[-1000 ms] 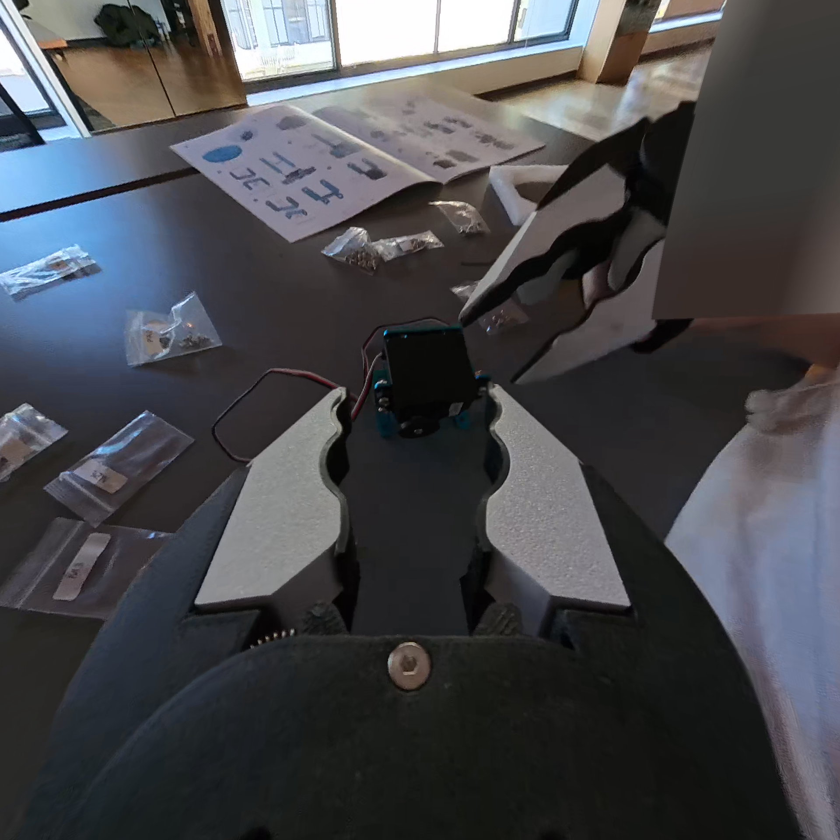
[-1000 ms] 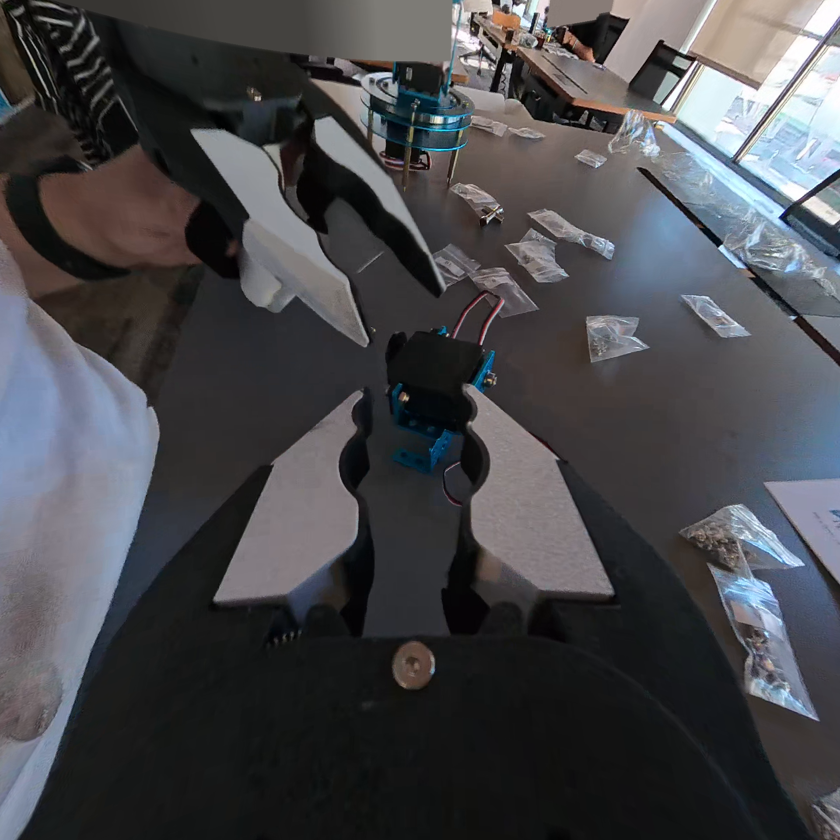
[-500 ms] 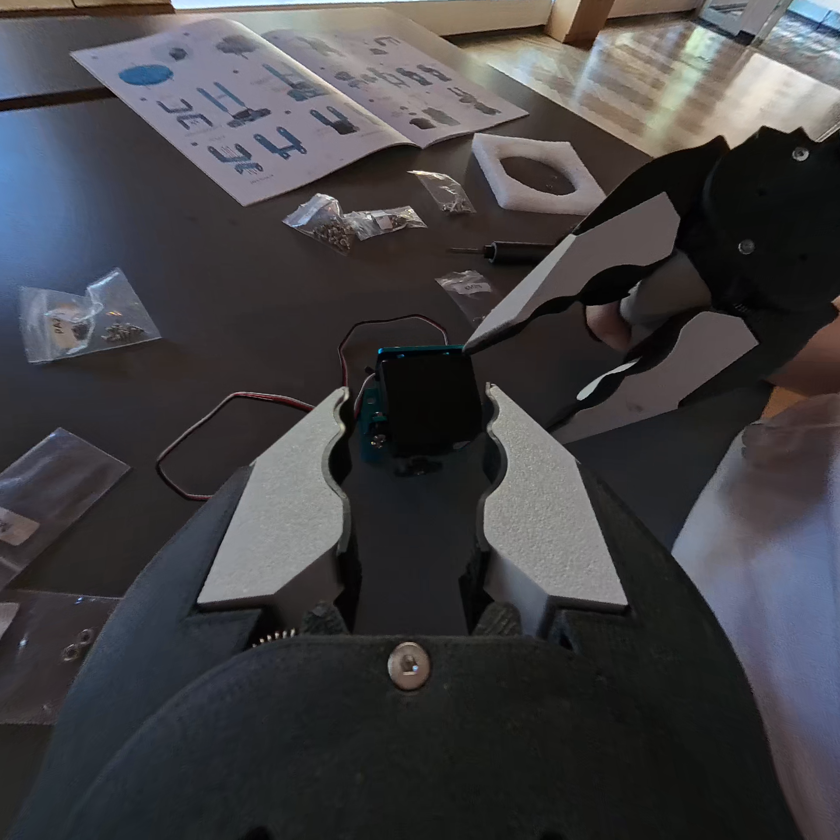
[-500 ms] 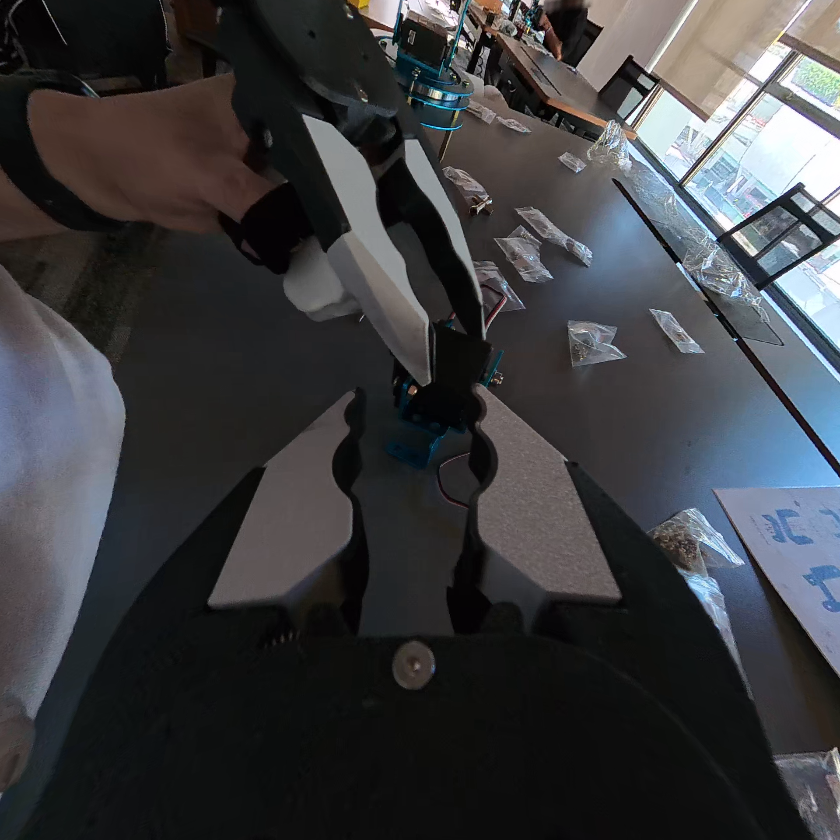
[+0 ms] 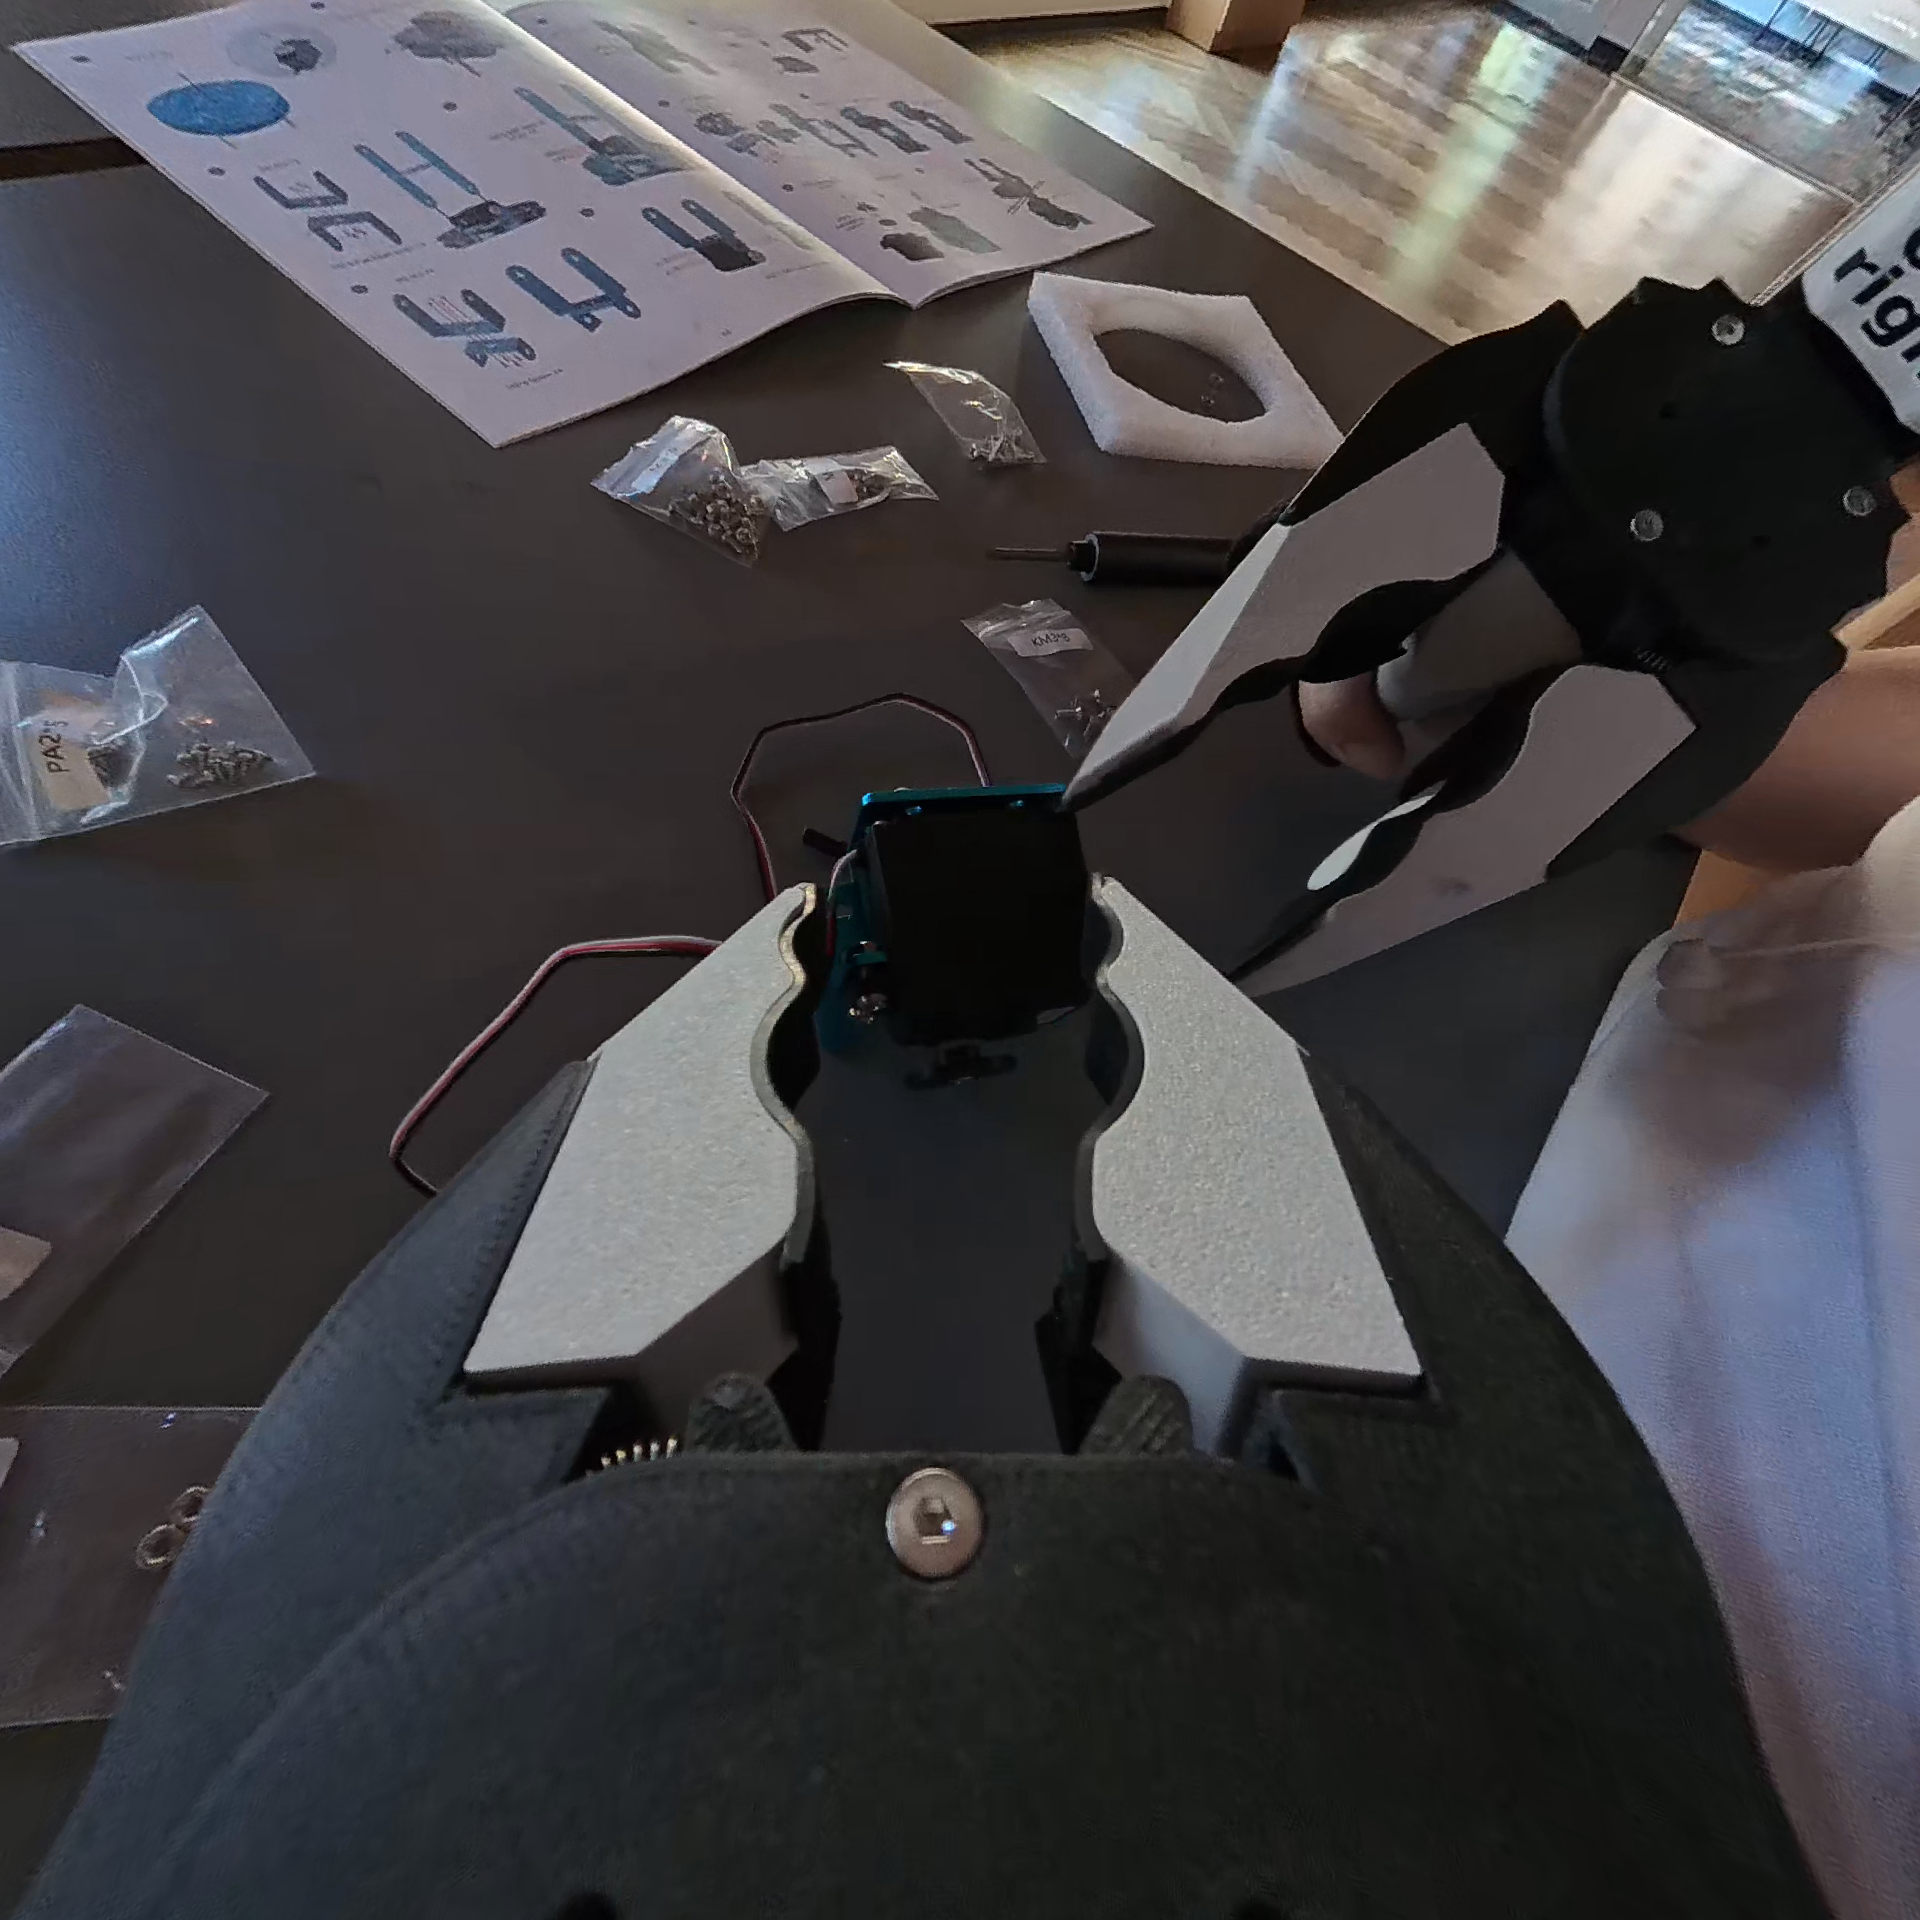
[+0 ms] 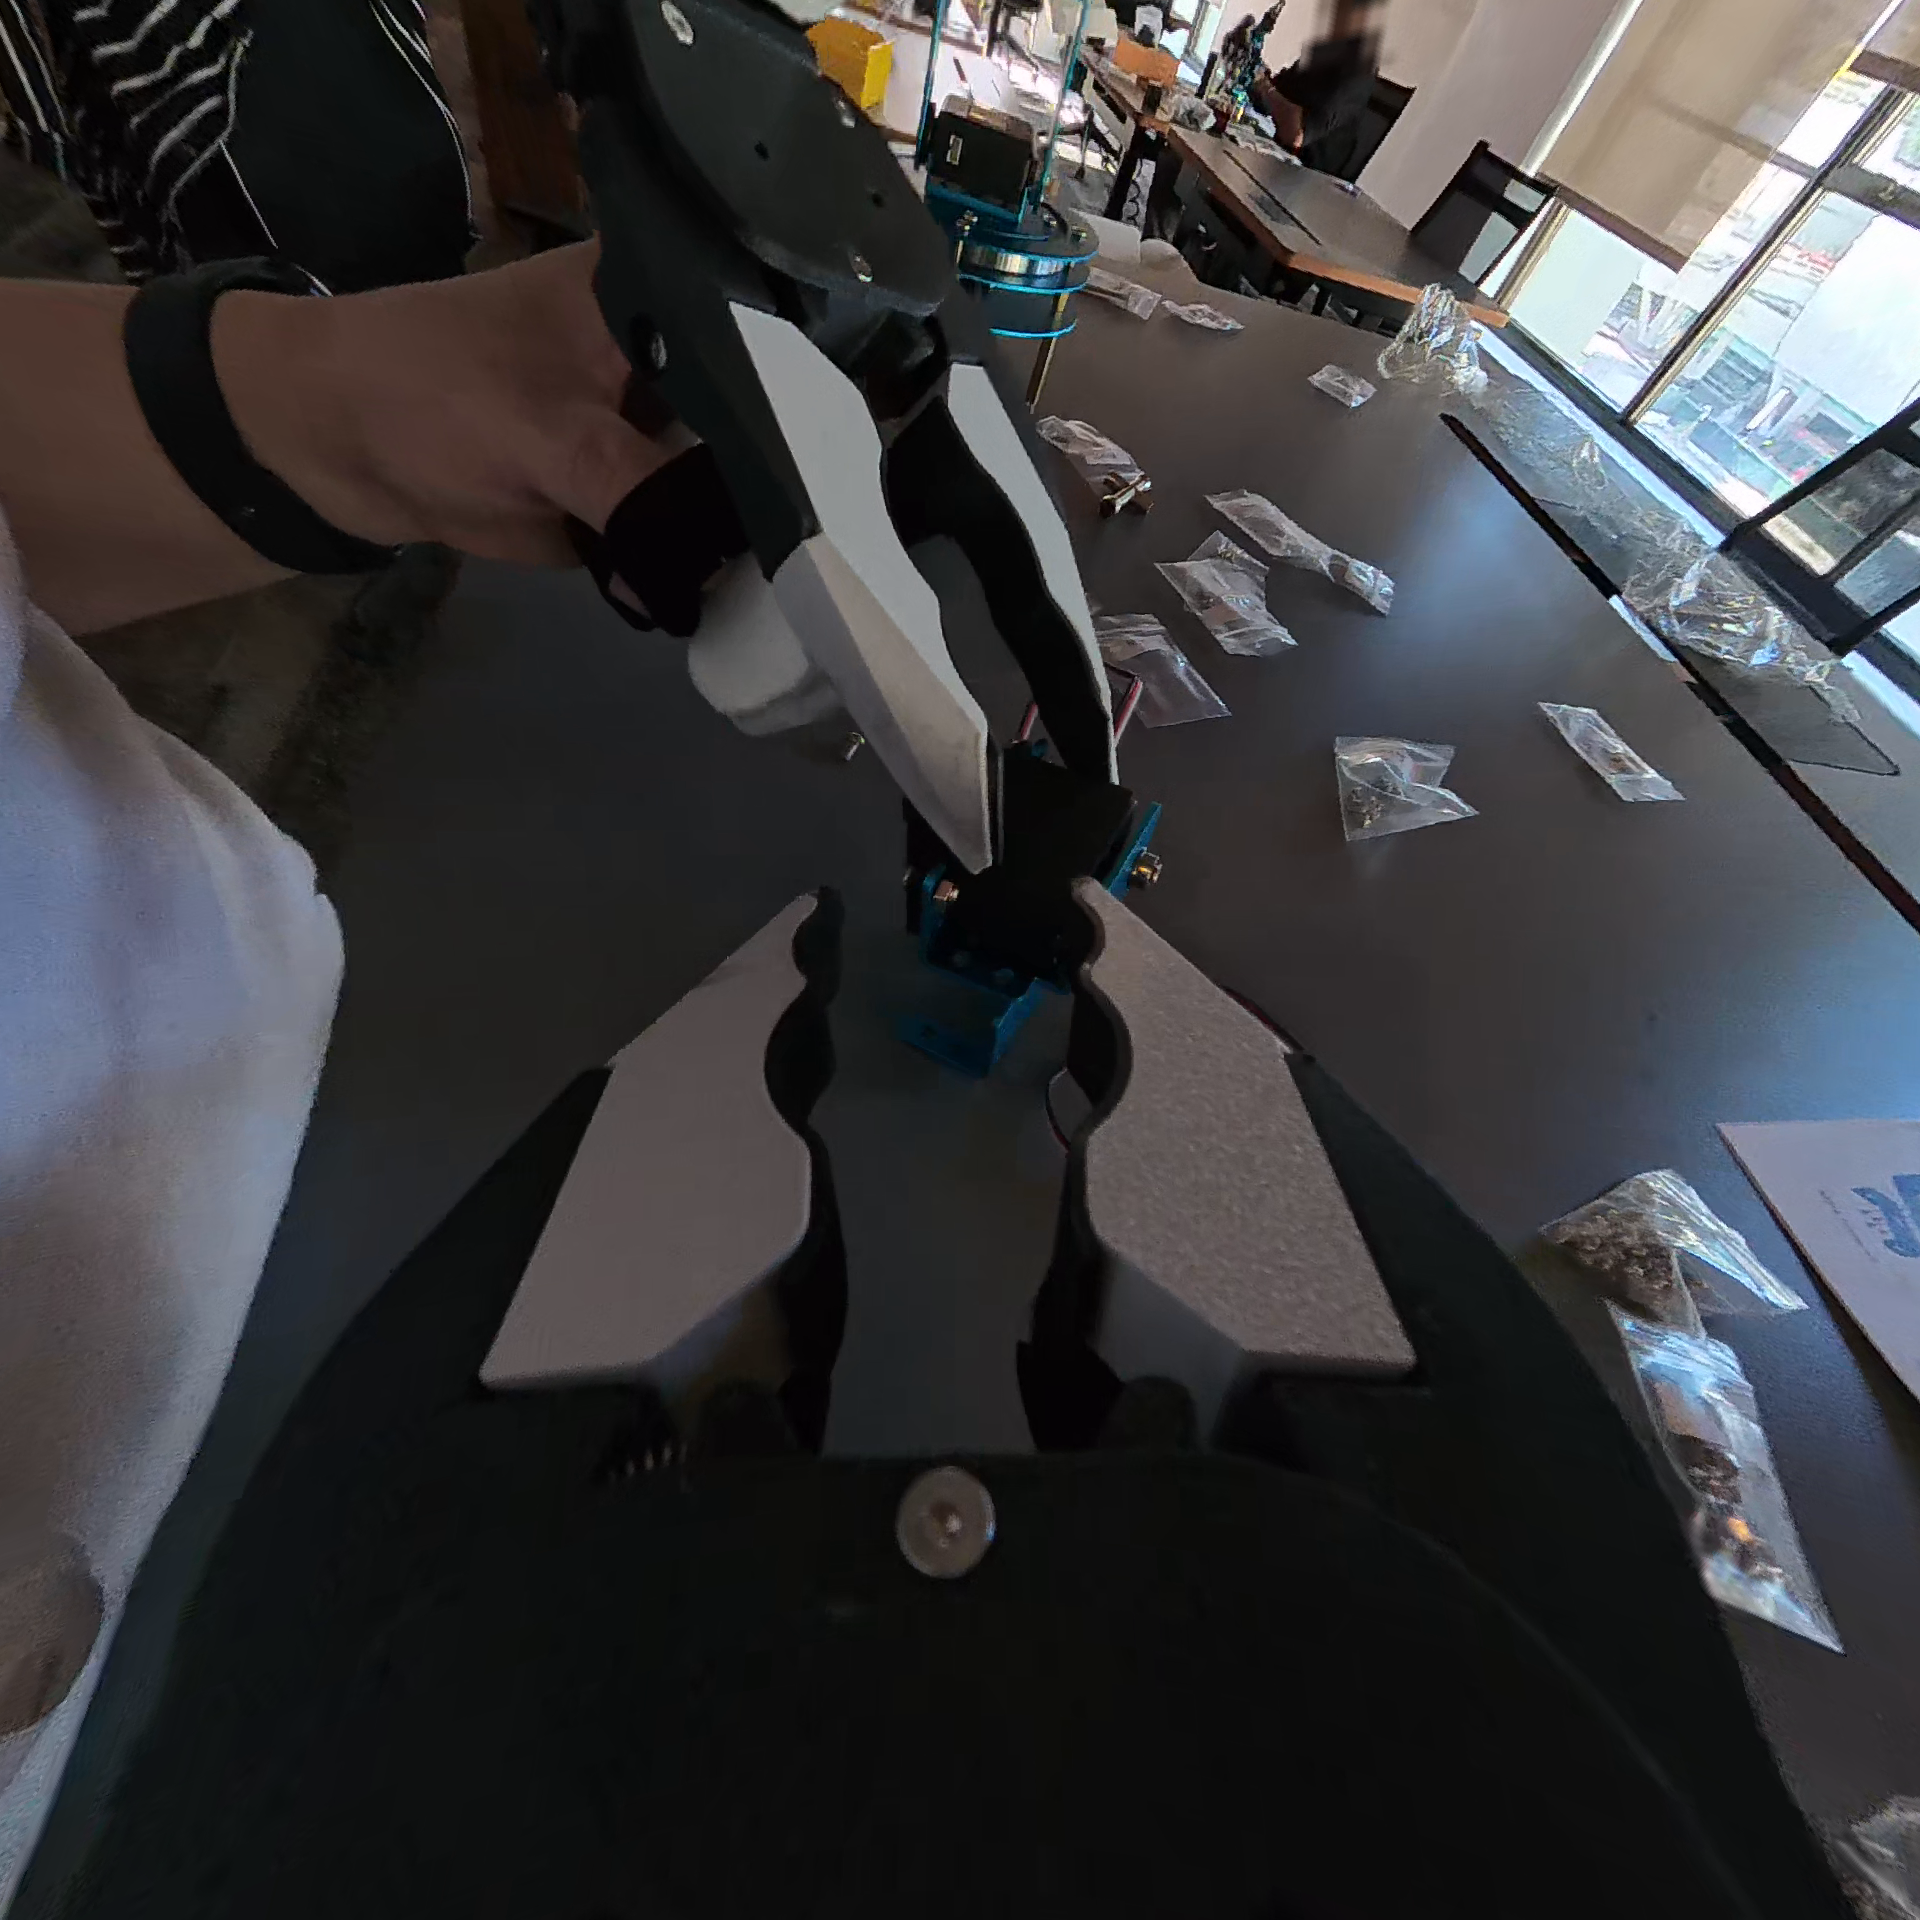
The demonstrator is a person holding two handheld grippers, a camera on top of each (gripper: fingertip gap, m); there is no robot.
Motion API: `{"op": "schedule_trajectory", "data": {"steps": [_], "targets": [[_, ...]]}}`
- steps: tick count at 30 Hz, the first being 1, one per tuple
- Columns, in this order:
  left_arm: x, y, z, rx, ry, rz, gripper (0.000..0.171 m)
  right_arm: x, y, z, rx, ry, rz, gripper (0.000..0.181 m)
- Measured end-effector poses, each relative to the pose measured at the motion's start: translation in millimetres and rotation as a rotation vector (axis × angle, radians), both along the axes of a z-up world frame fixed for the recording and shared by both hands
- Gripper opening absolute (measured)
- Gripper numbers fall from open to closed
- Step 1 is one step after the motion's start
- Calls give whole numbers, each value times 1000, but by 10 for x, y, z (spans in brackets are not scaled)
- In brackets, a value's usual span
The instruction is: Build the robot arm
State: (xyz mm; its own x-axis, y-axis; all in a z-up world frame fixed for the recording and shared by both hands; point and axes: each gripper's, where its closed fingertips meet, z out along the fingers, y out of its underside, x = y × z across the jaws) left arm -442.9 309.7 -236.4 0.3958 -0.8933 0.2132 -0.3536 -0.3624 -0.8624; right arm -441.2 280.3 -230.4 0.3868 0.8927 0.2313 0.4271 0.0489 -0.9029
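Left wrist view: dark matte tabletop [image 5: 416, 665] bearing an open white instruction booklet [image 5: 540, 177], clear plastic hardware bags [image 5: 717, 488], a white foam frame [image 5: 1174, 374]. Polished wood floor [image 5: 1455, 156], sunlit windows [image 6: 1766, 260] beyond. Left gripper [image 5: 951, 914] clamped on black servo in blue bracket [image 5: 966, 925]; right gripper [image 6: 945, 914] parted, one finger [image 5: 1247, 644] touching it.

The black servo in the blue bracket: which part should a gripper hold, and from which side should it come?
Probably grip the servo on the two flat side faces of its black body, coming from above with a finger on each side. The faces look parallel. The left gripper already straddles them; wires and blue bracket stay free.
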Motion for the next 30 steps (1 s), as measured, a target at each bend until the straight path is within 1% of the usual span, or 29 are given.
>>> {"op": "schedule_trajectory", "data": {"steps": [3,5,8,10,12,17,20,24,30], "targets": [[-1,0,0,0,-4,-1,50,13,-46,58,-79,76,13,41],[-1,0,0,1,-3,-1,50,18,-65,77,-204,154,16,40],[2,1,0,1,-3,-1,50,-10,-103,103,-436,299,51,40],[4,4,1,1,-5,0,50,-8,-85,118,-517,353,54,42],[6,4,1,1,-5,1,49,-2,-59,109,-551,362,41,43],[6,6,1,0,-6,3,49,-60,-119,-59,-621,242,19,49],[9,8,1,2,-5,5,49,-97,-152,-85,-657,223,21,51],[10,9,1,2,-6,6,49,-94,-169,-47,-689,245,32,49],[11,8,1,2,-11,10,49,-49,-183,65,-709,290,49,41]]}}
